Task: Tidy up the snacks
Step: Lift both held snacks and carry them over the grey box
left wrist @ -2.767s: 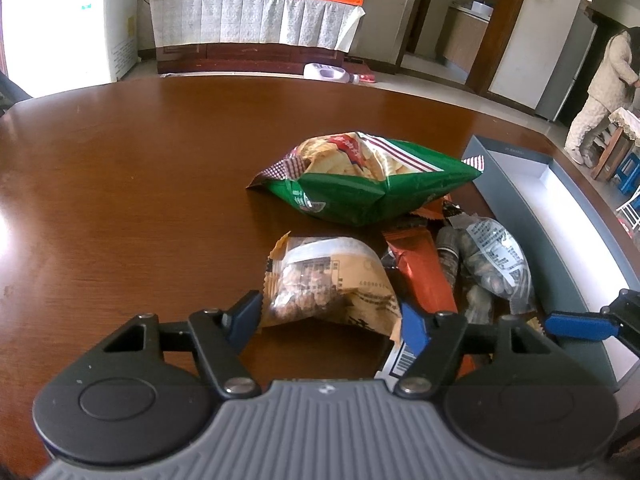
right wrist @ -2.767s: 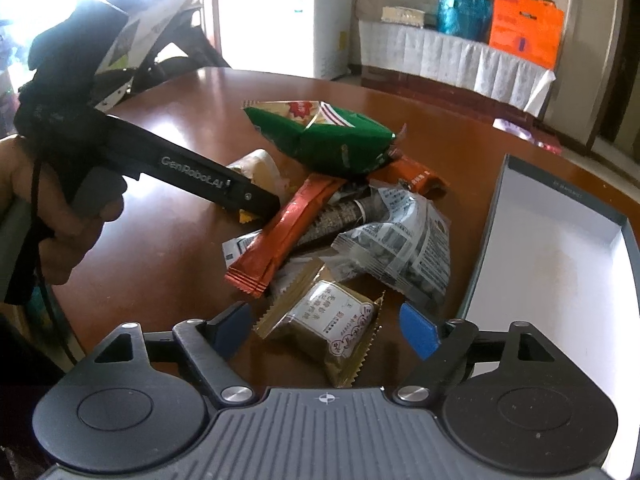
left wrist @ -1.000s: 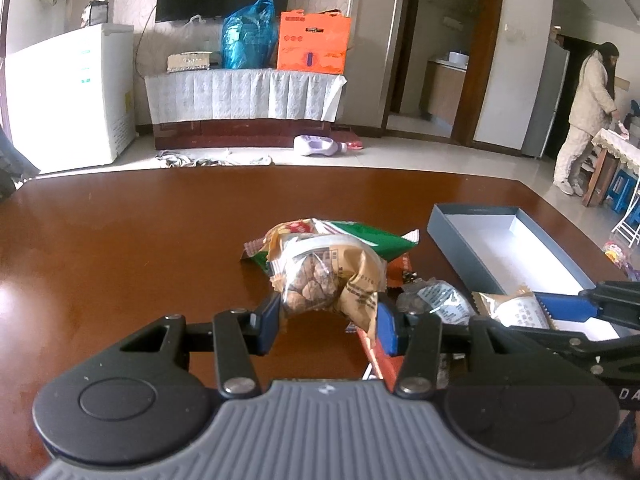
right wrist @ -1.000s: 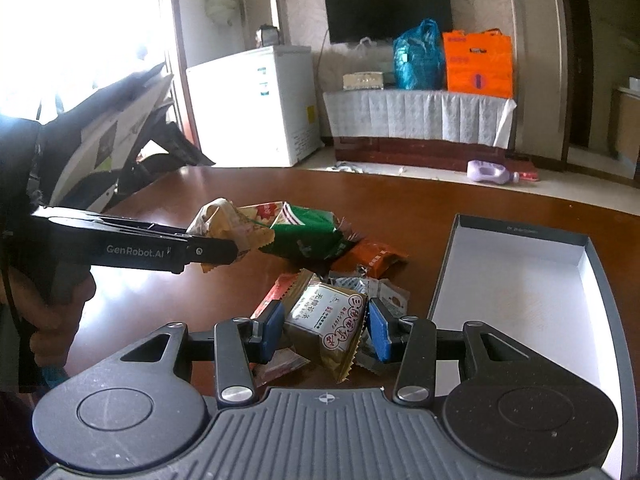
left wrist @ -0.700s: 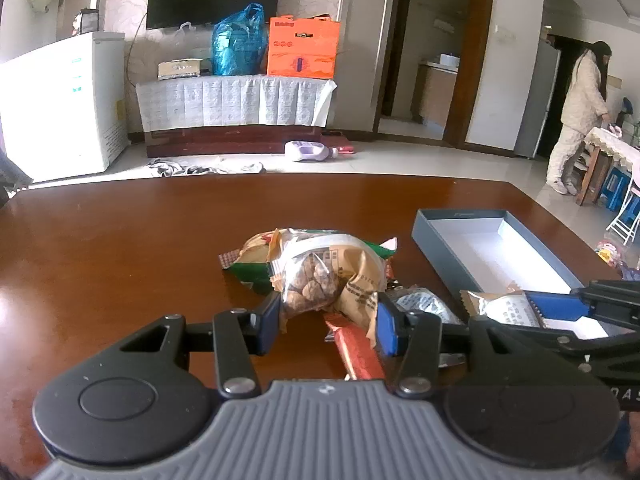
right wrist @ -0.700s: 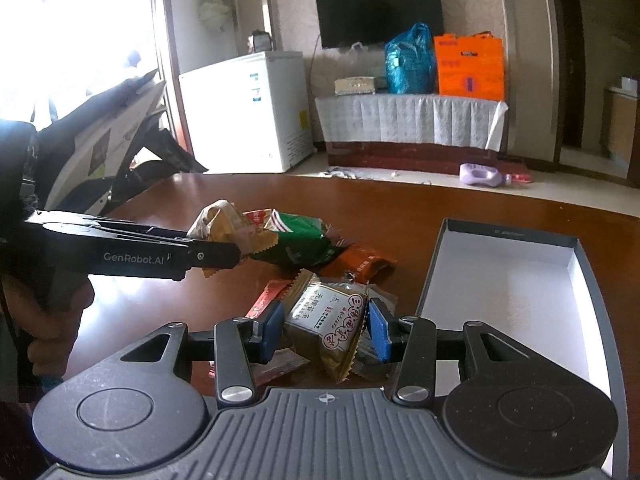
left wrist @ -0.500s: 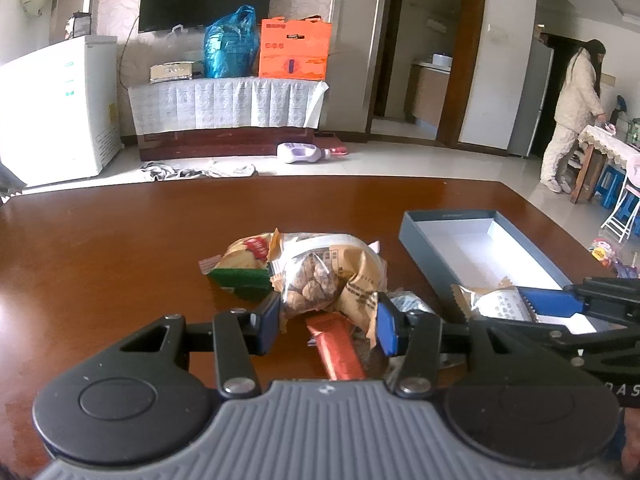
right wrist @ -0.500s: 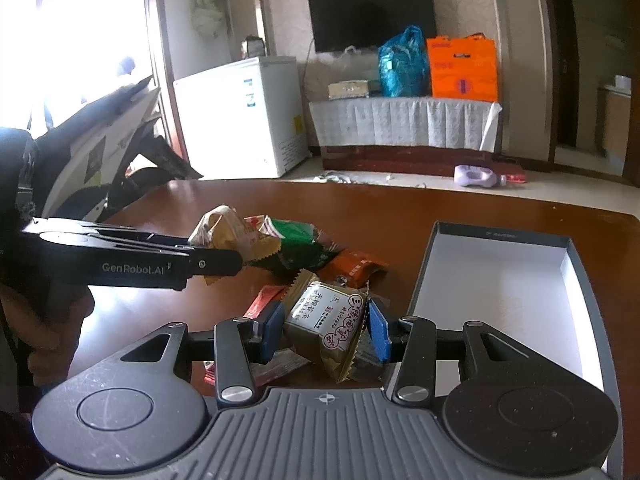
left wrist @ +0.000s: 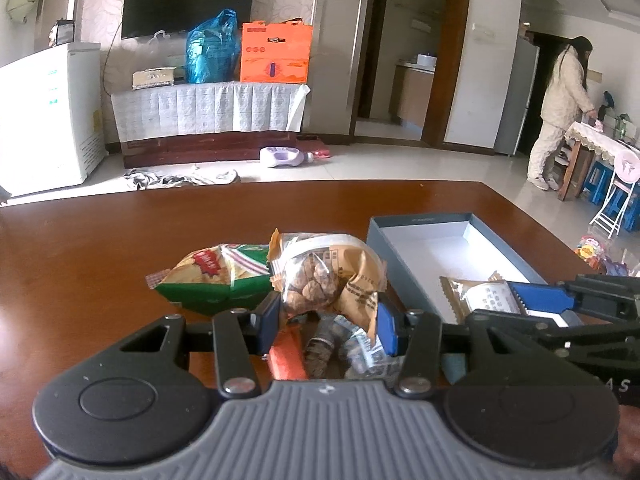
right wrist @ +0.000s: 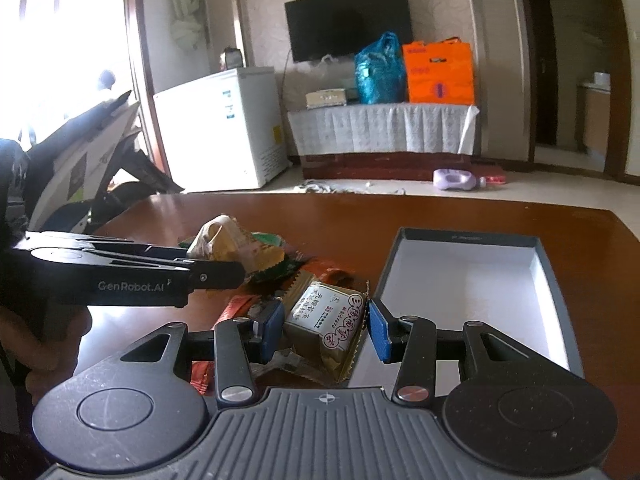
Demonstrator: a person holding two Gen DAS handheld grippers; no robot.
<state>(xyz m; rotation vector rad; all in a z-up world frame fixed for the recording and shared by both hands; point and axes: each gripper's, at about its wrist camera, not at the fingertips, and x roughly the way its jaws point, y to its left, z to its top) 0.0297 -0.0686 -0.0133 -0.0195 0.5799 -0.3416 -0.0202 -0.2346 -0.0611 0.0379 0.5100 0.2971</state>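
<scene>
My left gripper (left wrist: 327, 322) is shut on a tan bag of nuts (left wrist: 326, 276) and holds it above the snack pile. My right gripper (right wrist: 326, 325) is shut on a gold-wrapped cake packet (right wrist: 326, 320), held in the air at the near left corner of the open grey box (right wrist: 556, 280). The right gripper and its packet (left wrist: 486, 298) show in the left wrist view over the box (left wrist: 416, 220). The left gripper with its bag (right wrist: 224, 246) shows in the right wrist view. The box looks empty inside.
On the brown table (left wrist: 80, 260) lie a green chip bag (left wrist: 216, 276), an orange stick pack (left wrist: 286, 356) and clear-wrapped snacks (left wrist: 360, 354). The table's far edge is behind the box. A person (left wrist: 560, 108) stands far right in the room.
Both grippers have closed on their snacks and lifted them off the pile. They have since drifted right toward the box.
</scene>
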